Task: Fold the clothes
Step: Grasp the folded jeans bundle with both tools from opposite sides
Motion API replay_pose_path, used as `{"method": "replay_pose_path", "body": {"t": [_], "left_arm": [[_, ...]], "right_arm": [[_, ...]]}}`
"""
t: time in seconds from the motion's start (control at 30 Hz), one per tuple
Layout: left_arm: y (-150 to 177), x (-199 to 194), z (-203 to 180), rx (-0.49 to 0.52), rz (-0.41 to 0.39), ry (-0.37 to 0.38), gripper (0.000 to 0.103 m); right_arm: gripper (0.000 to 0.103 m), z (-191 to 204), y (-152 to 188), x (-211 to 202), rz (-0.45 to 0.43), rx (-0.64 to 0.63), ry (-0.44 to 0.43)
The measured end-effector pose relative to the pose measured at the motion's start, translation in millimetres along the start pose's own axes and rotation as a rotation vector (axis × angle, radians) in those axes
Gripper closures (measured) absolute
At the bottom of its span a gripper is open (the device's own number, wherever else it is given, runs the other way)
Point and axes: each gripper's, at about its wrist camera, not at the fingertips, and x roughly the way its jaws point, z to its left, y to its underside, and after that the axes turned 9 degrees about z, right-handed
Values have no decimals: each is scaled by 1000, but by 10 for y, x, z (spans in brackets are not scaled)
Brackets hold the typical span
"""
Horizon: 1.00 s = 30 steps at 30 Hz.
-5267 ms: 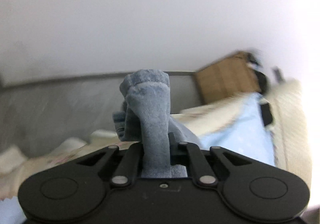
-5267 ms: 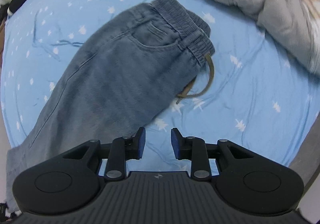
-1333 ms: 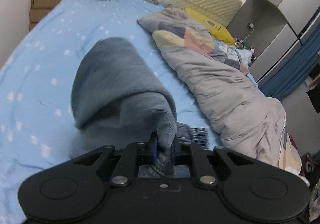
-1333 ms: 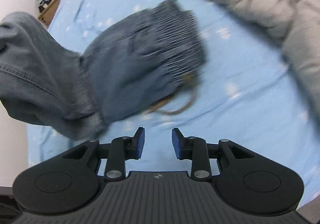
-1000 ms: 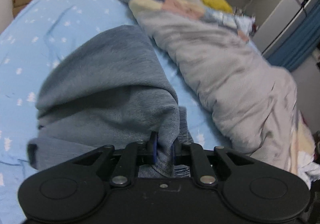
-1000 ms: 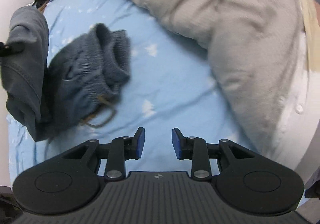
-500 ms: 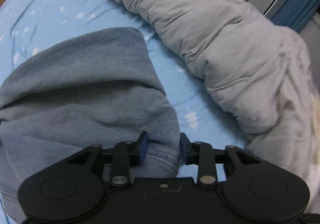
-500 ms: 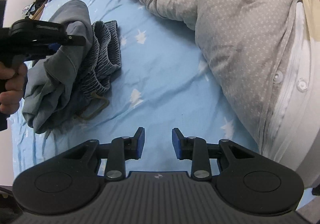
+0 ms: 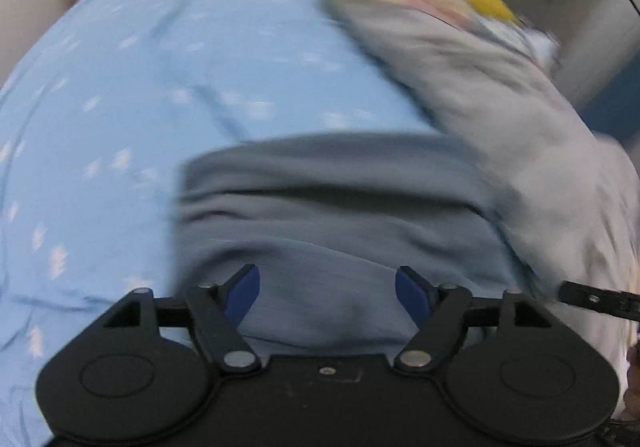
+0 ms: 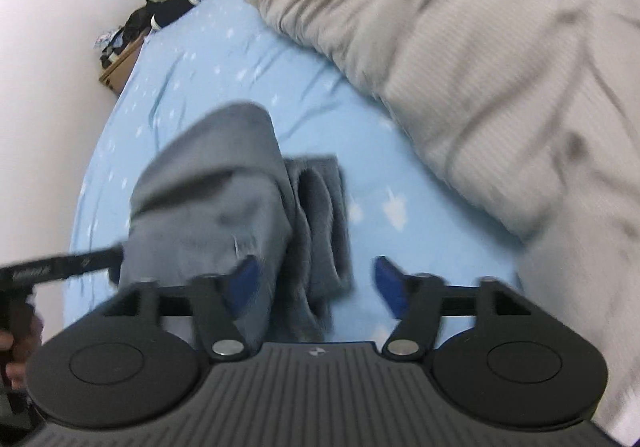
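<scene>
The folded jeans [image 9: 336, 207] lay on the blue sheet [image 9: 120, 107]. The left gripper [image 9: 327, 289] was opening at six o'clock, its pads off the cloth. The right gripper [image 10: 312, 281] was opening too, holding nothing.

No readable text, labels or numbers anywhere. Pale lettering on black bar [image 10: 60, 265] just left of folded jeans [image 10: 224, 203], blurred beyond reading. Small pale emblem on right gripper [image 10: 316, 279] body, no legible characters.

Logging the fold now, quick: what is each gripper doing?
Left gripper: jaws opening, pads clear of the folded blue-grey denim trousers below.
Right gripper: jaws opening, holding nothing.
</scene>
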Motion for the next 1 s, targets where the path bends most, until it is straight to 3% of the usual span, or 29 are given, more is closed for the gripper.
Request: {"method": "replay_pose_path", "body": {"t": [0.1, 0.23, 0.37, 0.4, 0.53, 0.73, 0.8, 0.87, 0.93, 1.0], "left_arm": [[-97, 132, 362, -61, 14, -5, 29], [-176, 387, 560, -28, 60, 17, 25], [-182, 599, 682, -17, 94, 65, 18], [-177, 654, 728, -34, 106, 87, 15], [-154, 938, 976, -151, 186, 205, 4], [-148, 1222, 1128, -238, 249, 350, 5], [-151, 1244, 1059, -216, 249, 341, 6], [-155, 1217, 961, -171, 229, 315, 12], [-160, 1181, 913, -169, 224, 304, 22], [-150, 1124, 886, -166, 220, 292, 33]], "right_arm": [[24, 73, -249, 297, 20, 9, -38], [15, 60, -463, 678, 78, 40, -120], [11, 67, -560, 962, 129, -14, -70], [6, 47, -567, 1026, 137, -15, -66], [1, -119, -554, 1295, 209, 48, -136], [0, -355, -496, 1555, 254, 142, -218], [1, -346, -483, 1520, 248, 122, -217], [5, -309, -460, 1472, 246, 105, -197], [35, -296, -460, 1417, 247, 114, -228], [46, -265, -463, 1364, 255, 124, -244]]}}
